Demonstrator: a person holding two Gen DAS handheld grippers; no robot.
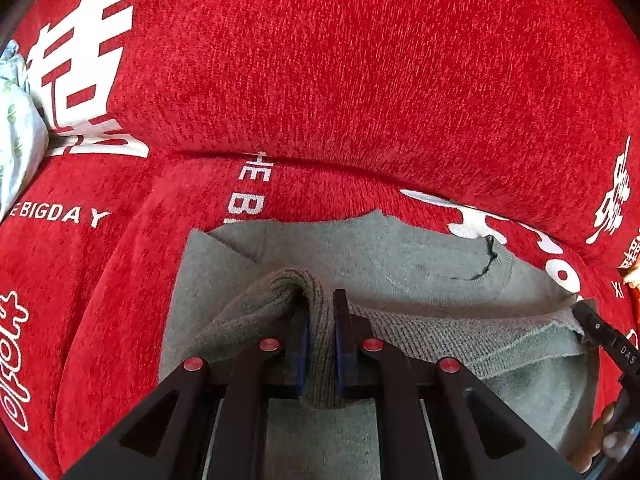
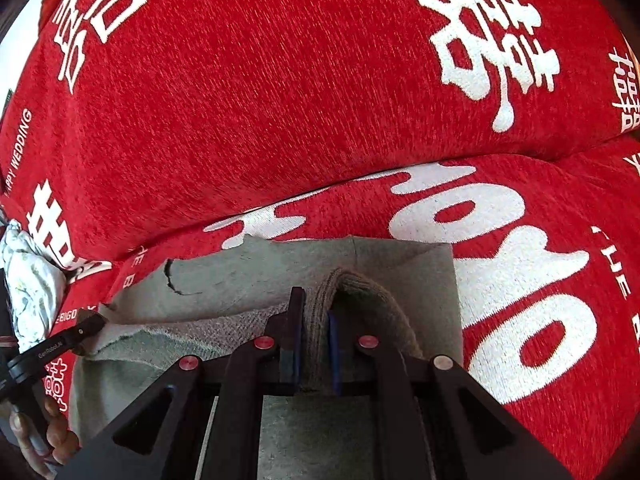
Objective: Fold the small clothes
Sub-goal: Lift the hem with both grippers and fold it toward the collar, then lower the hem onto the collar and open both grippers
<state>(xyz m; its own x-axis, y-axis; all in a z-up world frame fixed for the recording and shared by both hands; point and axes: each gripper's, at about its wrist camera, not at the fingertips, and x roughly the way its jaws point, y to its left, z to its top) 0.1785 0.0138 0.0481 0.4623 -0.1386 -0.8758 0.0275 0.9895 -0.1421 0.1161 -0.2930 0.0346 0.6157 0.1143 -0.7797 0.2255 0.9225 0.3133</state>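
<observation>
A grey-green knitted sweater [image 1: 400,256] lies flat on the seat of a sofa covered in a red throw [image 1: 320,80] printed with white characters and lettering, its neck opening toward the right in the left wrist view and toward the left in the right wrist view. The near hem is lifted off the seat and stretched between both tools, showing its looped inner side. The left tool [image 1: 321,332] is clamped narrow on a bunched ridge of the sweater's near left corner, the fabric pinched between its blue pads. The right tool [image 2: 314,334] is likewise closed tight on a ridge of fabric at the near right corner. In the left wrist view the right tool's tip shows at the right edge gripping the hem, with fingers of the person's right hand [image 1: 612,436] below it. In the right wrist view the left hand [image 2: 48,432] shows low at the left. A white pillow with green leaf print [image 1: 16,128] rests at the far left, against the sofa back.
</observation>
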